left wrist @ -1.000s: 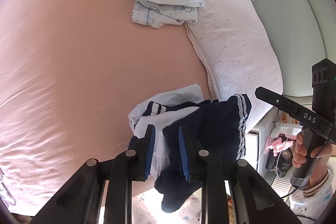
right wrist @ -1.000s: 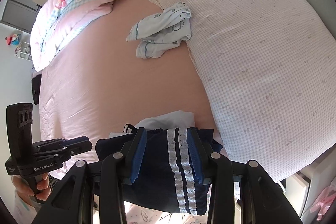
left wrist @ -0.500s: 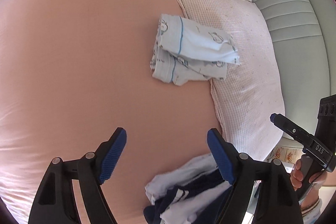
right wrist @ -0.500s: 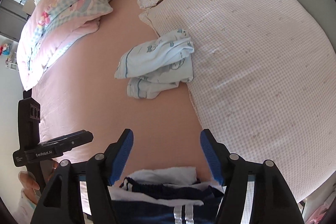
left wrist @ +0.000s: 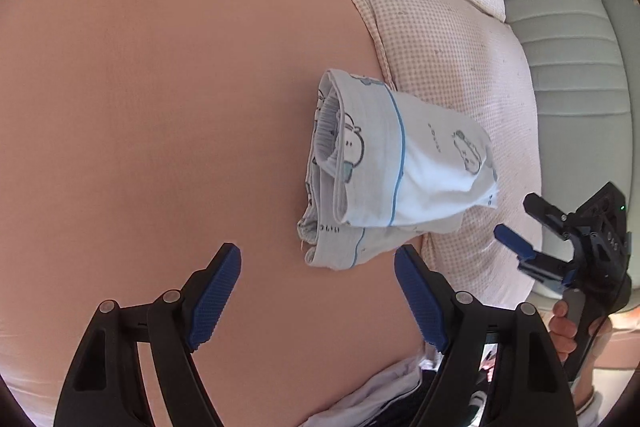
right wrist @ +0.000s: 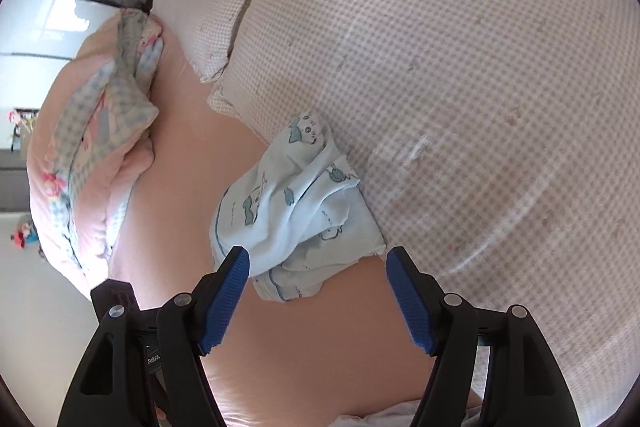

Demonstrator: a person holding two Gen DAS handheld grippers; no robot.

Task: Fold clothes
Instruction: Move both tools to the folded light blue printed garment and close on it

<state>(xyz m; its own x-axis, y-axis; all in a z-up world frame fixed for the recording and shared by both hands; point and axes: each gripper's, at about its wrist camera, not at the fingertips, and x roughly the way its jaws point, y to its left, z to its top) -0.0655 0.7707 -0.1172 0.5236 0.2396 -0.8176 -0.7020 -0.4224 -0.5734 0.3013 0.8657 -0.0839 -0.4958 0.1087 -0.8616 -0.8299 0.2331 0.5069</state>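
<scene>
A folded white garment with blue trim and cartoon prints (left wrist: 384, 171) lies on the pink bed sheet (left wrist: 160, 107), partly resting on the checked pillow; it also shows in the right wrist view (right wrist: 296, 211). My left gripper (left wrist: 318, 291) is open and empty, just short of the garment's near edge. My right gripper (right wrist: 318, 297) is open and empty, its left fingertip level with the garment's near edge; it also shows in the left wrist view (left wrist: 520, 227). The navy and white clothes (left wrist: 384, 399) lie at the bed's near edge, below my left gripper.
Two checked pillows (right wrist: 480, 87) lie along the padded headboard (left wrist: 580, 47). A bunched pink and checked quilt (right wrist: 92, 147) sits at the far left of the bed. A hand (left wrist: 564, 331) holds the right gripper's handle.
Both grippers let go of the navy and white clothes, opened wide, and moved forward across the bed to the white printed garment, which is now much closer.
</scene>
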